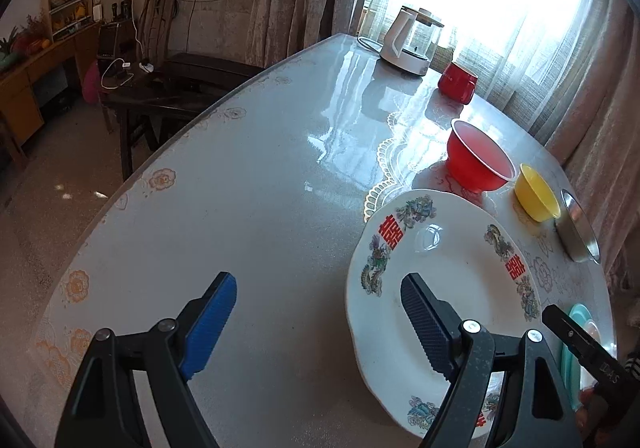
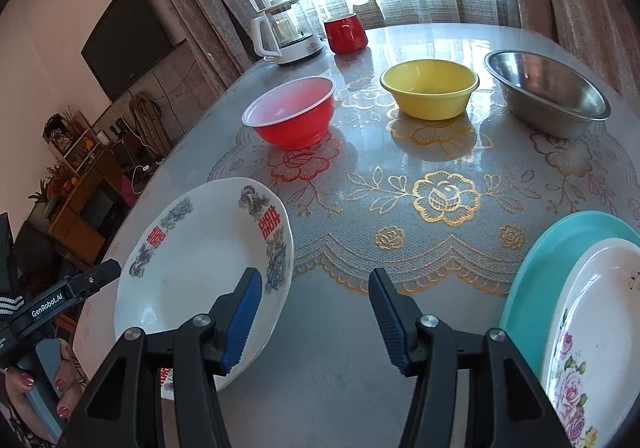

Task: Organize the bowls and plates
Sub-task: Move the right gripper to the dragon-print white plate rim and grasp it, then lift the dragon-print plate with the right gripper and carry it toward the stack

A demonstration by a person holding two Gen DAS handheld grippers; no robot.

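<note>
Across the middle of the right wrist view, three bowls stand apart in a row on the table (image 2: 400,288): a red bowl (image 2: 292,115), a yellow bowl (image 2: 430,87) and a steel bowl (image 2: 548,91). At lower left lies a white plate (image 2: 188,260); at lower right a flowered plate (image 2: 592,328) sits on a teal plate (image 2: 552,268). The right gripper (image 2: 316,316) hovers with jaws spread, holding nothing. The left gripper (image 1: 316,324) is likewise spread, one finger over the white plate's rim.
</note>
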